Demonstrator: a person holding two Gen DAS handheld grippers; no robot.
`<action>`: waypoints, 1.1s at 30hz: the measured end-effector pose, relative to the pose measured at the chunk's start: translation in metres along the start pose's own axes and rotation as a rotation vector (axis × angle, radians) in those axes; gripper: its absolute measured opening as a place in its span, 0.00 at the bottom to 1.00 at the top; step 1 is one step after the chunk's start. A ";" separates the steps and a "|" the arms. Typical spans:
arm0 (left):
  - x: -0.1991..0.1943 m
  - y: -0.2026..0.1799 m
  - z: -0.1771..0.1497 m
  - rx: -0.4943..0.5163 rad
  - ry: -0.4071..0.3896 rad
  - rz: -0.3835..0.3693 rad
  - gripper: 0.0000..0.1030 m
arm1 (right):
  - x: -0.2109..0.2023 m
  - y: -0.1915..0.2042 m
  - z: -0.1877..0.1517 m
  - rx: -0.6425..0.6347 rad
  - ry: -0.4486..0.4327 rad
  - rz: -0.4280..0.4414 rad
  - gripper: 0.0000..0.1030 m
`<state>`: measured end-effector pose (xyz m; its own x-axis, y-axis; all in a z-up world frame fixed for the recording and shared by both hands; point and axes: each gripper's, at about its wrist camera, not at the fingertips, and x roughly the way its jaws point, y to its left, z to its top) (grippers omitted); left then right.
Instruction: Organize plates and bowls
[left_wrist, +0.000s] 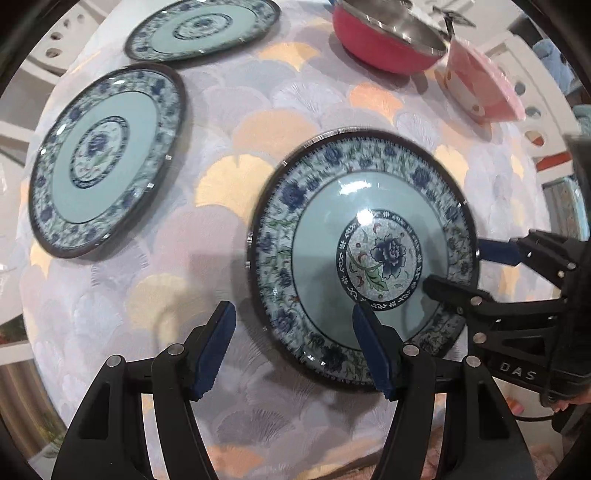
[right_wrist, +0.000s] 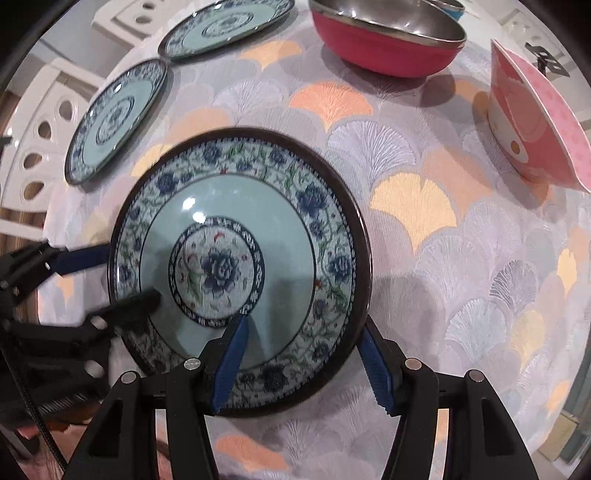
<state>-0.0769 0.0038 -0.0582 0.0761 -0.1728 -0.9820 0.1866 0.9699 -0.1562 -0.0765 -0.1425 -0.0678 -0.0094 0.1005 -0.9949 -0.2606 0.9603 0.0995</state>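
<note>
A deep blue-flowered plate with a teal well and dark rim lies on the patterned tablecloth. My left gripper stands open astride its left rim, one pad over the well and one over the cloth. My right gripper is open too and straddles the opposite rim of the same plate, pointing down, with its outer pad close to the dark edge. Each gripper shows in the other's view: the right gripper and the left gripper. Two flat matching plates lie farther left.
A red bowl with a steel inside stands at the back. A pink bowl leans tilted at the back right. White chair backs ring the round table's left edge. Bare tablecloth stretches to the right of the deep plate.
</note>
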 end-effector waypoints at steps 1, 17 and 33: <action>-0.006 0.003 -0.001 -0.004 -0.009 -0.006 0.61 | -0.002 0.002 0.000 -0.007 0.006 -0.003 0.57; -0.090 0.113 -0.014 -0.221 -0.093 0.071 0.61 | -0.092 0.043 0.048 -0.080 -0.124 -0.044 0.57; -0.090 0.208 0.020 -0.420 -0.168 0.056 0.62 | -0.059 0.119 0.139 -0.106 -0.220 0.208 0.58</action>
<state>-0.0252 0.2172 -0.0004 0.2390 -0.1100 -0.9648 -0.2335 0.9579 -0.1671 0.0277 0.0021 0.0056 0.1329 0.3572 -0.9245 -0.3743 0.8818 0.2869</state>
